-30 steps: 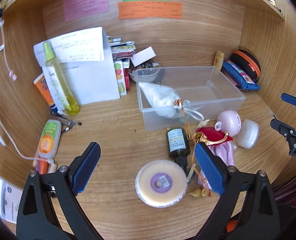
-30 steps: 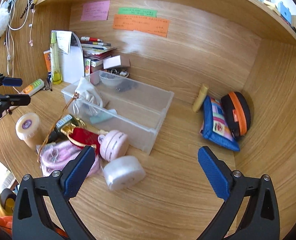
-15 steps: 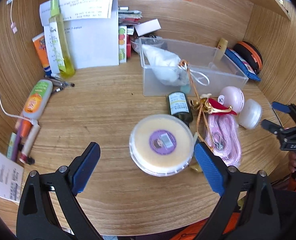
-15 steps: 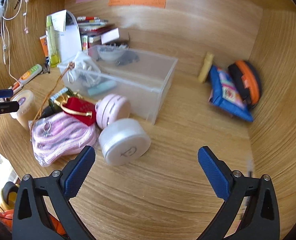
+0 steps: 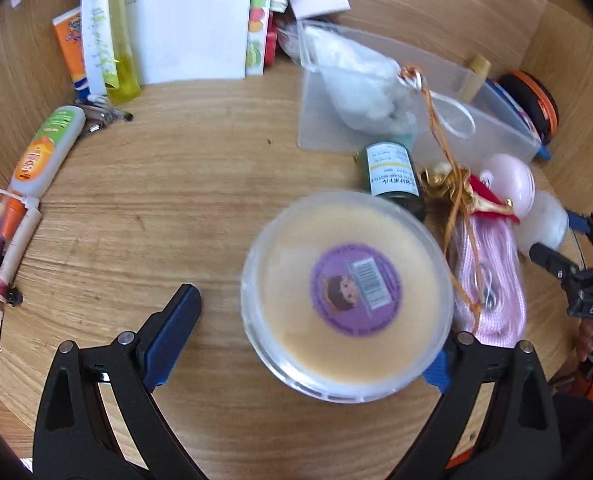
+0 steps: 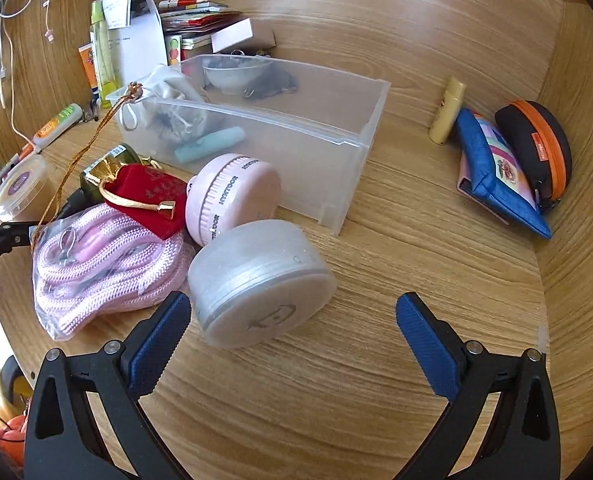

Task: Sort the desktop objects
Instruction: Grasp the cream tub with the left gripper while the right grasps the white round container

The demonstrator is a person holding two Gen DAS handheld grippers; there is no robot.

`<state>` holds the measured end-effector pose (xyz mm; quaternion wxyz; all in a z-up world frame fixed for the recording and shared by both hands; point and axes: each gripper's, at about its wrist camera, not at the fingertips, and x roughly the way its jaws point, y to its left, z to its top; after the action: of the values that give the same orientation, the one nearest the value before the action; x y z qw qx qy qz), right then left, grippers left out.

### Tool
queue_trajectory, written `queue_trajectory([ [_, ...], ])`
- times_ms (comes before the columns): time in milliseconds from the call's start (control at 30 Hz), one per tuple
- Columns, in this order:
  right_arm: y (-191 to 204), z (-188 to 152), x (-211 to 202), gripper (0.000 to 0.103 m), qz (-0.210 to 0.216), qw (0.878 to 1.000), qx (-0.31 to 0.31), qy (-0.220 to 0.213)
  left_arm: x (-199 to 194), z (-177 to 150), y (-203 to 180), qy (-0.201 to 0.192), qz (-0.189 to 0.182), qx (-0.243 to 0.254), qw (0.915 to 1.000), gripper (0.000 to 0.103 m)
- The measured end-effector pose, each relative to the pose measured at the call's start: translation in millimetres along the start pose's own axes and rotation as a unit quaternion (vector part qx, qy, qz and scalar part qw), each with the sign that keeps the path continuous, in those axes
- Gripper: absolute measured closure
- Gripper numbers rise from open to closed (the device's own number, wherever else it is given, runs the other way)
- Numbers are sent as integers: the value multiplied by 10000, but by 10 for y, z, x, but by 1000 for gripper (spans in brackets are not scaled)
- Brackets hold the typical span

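Observation:
My left gripper [image 5: 308, 344] is open just above a round clear tub with a purple label [image 5: 346, 294], which lies between its jaws but is not clamped. My right gripper [image 6: 292, 332] is open; a white round case [image 6: 260, 284] lies close to its left finger. Beside the case lie a pink round fan [image 6: 232, 196], a red pouch [image 6: 148, 196], a bagged pink rope [image 6: 96, 264] and a dark green bottle [image 5: 392, 172]. A clear plastic bin [image 6: 316, 136] holds a white drawstring bag [image 6: 168, 96] and a teal tube.
A blue pouch [image 6: 496, 168], an orange-trimmed black case [image 6: 536, 144] and a yellow tube [image 6: 448, 112] lie at the right wall. Papers, a yellow bottle [image 5: 116, 40], an orange tube and a glue bottle [image 5: 44, 152] stand at the left back. The desk edge runs close below both grippers.
Both grippers have dropped lower and moved forward. The labelled tub now lies between my left jaws; the white case is nearer my right gripper.

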<state>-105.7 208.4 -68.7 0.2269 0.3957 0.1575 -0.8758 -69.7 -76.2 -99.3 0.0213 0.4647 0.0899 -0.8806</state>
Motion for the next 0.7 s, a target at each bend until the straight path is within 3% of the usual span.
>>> queue_trajectory([
  [100, -28, 14, 17, 4, 153, 9999, 77, -24, -10, -2, -28, -211, 153, 34, 9997, 6],
  [233, 6, 35, 52, 18, 323, 9995, 73, -15, -4, 9, -58, -362, 342, 98, 9987, 7],
  [400, 87, 37, 134, 35, 438, 9990, -58, 93, 3, 42, -94, -476, 348, 134, 9982, 21],
  [533, 100, 32, 149, 35, 449, 9989, -79, 88, 15, 51, -136, -564, 321, 208, 9977, 30],
  [600, 99, 25, 140, 35, 433, 9990, -84, 74, 22, 51, -161, -579, 278, 220, 9977, 40],
  [700, 91, 10, 115, 35, 417, 9991, -86, 35, 24, 39, -181, -659, 370, 232, 9969, 40],
])
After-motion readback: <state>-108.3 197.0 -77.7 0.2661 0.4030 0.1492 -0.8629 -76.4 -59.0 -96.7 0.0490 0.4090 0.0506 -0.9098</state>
